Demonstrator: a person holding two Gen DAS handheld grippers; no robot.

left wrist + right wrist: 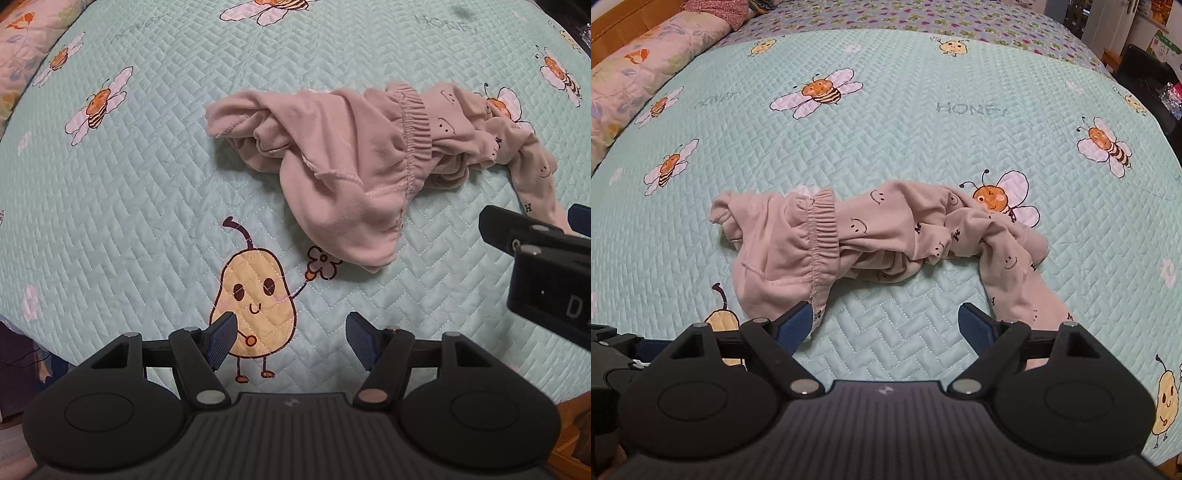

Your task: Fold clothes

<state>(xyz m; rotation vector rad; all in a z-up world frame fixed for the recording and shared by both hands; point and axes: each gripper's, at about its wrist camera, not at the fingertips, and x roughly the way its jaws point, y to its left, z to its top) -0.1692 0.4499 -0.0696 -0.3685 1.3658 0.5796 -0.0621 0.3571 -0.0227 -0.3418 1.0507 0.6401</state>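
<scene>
A mint-green quilted bedspread, printed with bees, pear figures and the word "HONEY", is seen covering the bed; a floral pillow lies at its far left and a heart-patterned cover beyond it. A crumpled pair of pink pyjama trousers, partly inside out, with an elastic waistband, smiley faces and small letters, is spread across the middle of the bedspread. The right gripper is held with its blue-padded fingers apart over bare quilt, flanked by the waistband end on the left and one trouser leg on the right; contact cannot be judged. The left gripper is likewise held apart, over a pear figure, near but short of the trousers. Dim furniture is visible at the far right.
</scene>
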